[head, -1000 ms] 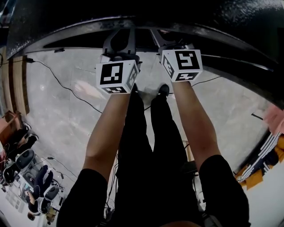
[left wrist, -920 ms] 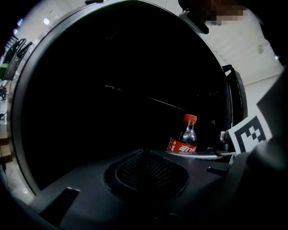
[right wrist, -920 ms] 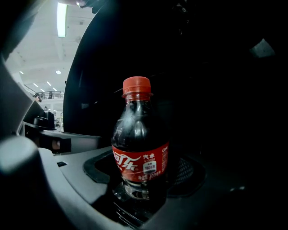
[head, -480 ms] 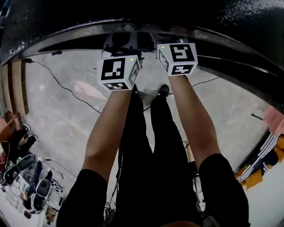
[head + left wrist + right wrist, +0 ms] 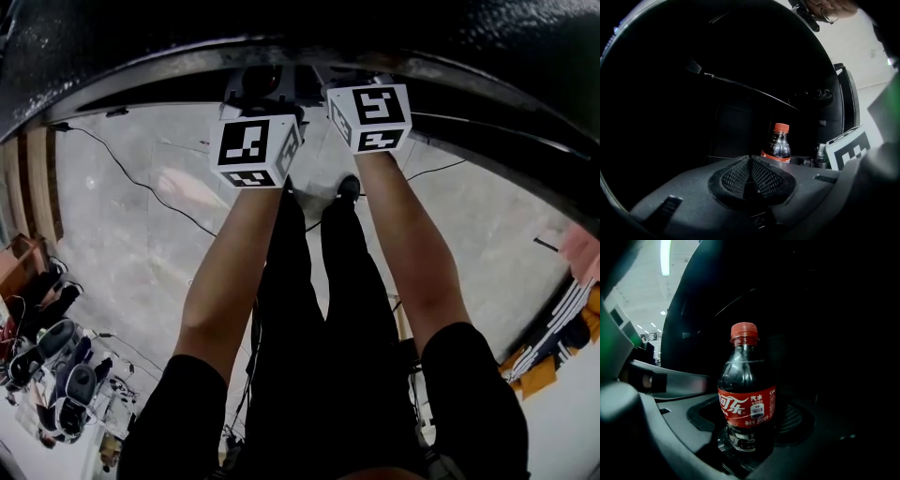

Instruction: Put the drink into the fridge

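A small cola bottle with a red cap and red label stands upright between the jaws of my right gripper, which is shut on its lower part. My left gripper is shut, its meshed pads pressed together with nothing between them. From the left gripper view the same bottle shows just ahead and to the right, in front of the dark fridge interior. In the head view both marker cubes, left and right, sit at the fridge's dark edge, and the jaws are hidden there.
The fridge's inside is black, and a thin shelf line crosses it. Below me lies a concrete floor with a black cable. Shoes and clutter lie at the lower left. Orange and striped items are at the right.
Both grippers have moved a little forward toward the fridge's dark edge, the right one slightly ahead. The bottle stays in the right gripper.
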Action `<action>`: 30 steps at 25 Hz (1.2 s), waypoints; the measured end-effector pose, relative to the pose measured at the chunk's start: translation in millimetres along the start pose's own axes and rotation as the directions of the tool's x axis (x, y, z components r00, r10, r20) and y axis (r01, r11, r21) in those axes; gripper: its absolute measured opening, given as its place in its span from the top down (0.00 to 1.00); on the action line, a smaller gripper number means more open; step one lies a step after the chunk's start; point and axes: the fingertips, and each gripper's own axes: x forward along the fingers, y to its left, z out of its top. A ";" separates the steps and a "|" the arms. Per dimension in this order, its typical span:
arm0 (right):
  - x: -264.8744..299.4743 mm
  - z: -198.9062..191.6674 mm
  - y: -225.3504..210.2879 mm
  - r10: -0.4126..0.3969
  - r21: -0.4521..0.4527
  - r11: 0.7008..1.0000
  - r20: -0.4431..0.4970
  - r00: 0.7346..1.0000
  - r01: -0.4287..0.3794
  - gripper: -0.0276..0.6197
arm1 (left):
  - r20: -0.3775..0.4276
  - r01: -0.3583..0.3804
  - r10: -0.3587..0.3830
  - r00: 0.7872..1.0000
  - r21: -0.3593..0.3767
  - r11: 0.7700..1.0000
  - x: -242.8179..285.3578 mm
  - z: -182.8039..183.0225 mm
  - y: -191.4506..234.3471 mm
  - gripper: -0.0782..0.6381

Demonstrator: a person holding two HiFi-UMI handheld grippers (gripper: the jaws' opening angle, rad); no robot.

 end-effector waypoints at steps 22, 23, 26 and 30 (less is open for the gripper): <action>-51.2 0.7 7.3 -0.050 0.047 0.998 -0.011 0.999 0.050 0.49 | -0.019 -0.002 0.002 1.000 -0.015 1.000 -26.6 -4.9 -15.9 0.87; -56.6 0.1 10.8 -0.050 0.050 0.997 -0.019 0.999 0.051 0.49 | -0.024 -0.005 0.004 1.000 -0.016 1.000 -30.7 -6.4 -18.0 0.87; -72.6 7.2 20.9 -0.033 0.072 0.997 -0.023 0.999 0.035 0.60 | -0.041 -0.020 0.020 0.999 -0.019 1.000 -43.6 -8.8 -23.9 0.87; -114.2 38.6 26.1 -0.010 0.049 0.999 -0.013 1.000 0.011 0.76 | -0.045 -0.027 0.027 0.999 -0.001 1.000 -69.7 5.7 -50.5 0.87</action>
